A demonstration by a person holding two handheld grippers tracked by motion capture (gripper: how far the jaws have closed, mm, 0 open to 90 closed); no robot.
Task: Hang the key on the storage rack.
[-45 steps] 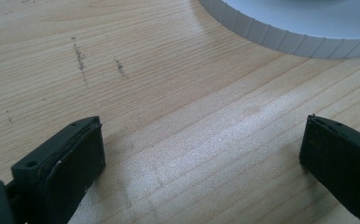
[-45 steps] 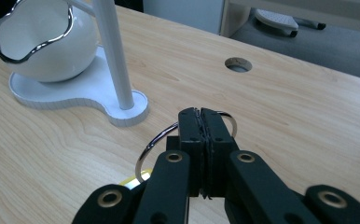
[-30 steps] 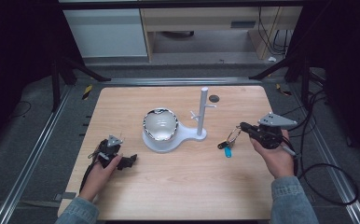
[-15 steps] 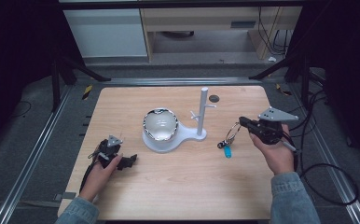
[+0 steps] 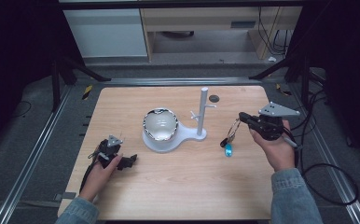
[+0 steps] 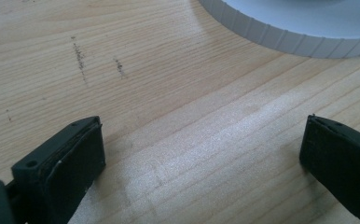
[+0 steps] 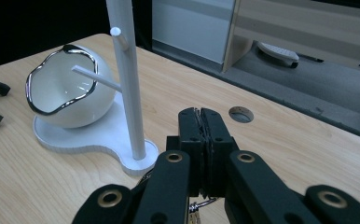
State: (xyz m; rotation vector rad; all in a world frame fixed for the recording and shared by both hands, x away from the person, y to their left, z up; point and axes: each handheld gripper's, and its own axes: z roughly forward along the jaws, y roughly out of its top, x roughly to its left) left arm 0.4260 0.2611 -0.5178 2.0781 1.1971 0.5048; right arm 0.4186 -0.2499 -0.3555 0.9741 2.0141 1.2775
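Note:
My right gripper [image 5: 241, 116] is shut on a key ring [image 5: 234, 125]; keys and a blue fob [image 5: 228, 150] dangle from it just right of the white stand. In the right gripper view the shut jaws [image 7: 200, 113] point at the stand's post [image 7: 130, 98] with its side pegs, and a bit of the ring [image 7: 196, 206] shows below them. A white bowl with a chrome rim [image 5: 160, 124] sits on the stand's base [image 5: 187, 138]. My left gripper [image 5: 128, 161] lies on the table at the near left, open, with bare wood between its jaws [image 6: 201, 154].
A small round hole [image 5: 214, 98] is in the tabletop behind the post [image 5: 202, 112]. The stand's ribbed base edge [image 6: 299, 28] lies just ahead of the left gripper. Cables [image 5: 327, 172] trail off the table's right side. Shelving stands beyond the far edge.
My right gripper has risen and drawn slightly toward the stand, with the key ring still in it. The left hand has not moved.

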